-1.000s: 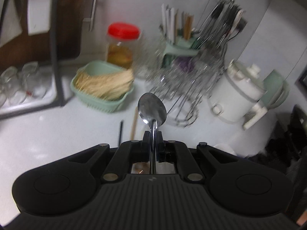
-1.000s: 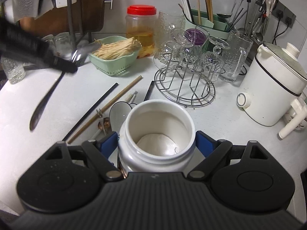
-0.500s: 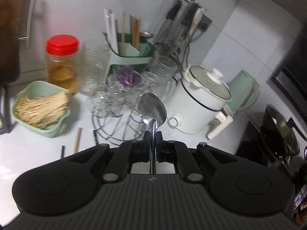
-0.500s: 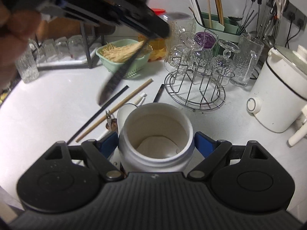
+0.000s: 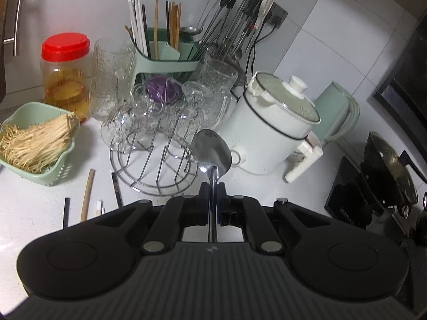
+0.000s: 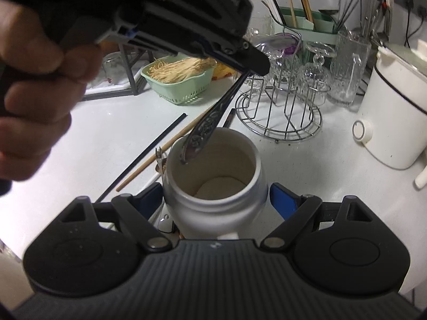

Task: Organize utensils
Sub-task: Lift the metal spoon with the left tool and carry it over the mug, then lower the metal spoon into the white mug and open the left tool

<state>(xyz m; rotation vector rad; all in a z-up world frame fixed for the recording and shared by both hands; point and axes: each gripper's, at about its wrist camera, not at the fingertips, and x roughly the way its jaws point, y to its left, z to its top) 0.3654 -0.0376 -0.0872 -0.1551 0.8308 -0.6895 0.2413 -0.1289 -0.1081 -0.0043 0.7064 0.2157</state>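
The white jar (image 6: 214, 176) hides its own base behind the right gripper's body. The spoon (image 5: 212, 152) handle's middle vanishes between the left jaws. Hanging utensils (image 5: 240, 8) are too fine to tell apart.

Tongs in my hands: two (image 5: 212, 200) (image 6: 216, 197)
Spoon I hold: one (image 5: 212, 150)
White jar: one (image 6: 213, 186)
Red-lidded jar: one (image 5: 64, 77)
Green basket: one (image 5: 40, 178)
Cooker: one (image 5: 272, 133)

Polished metal spoon (image 5: 212, 151) with an embossed handle; glossy white jar (image 6: 215, 178), probably ceramic; matt black plastic gripper (image 5: 212, 192).
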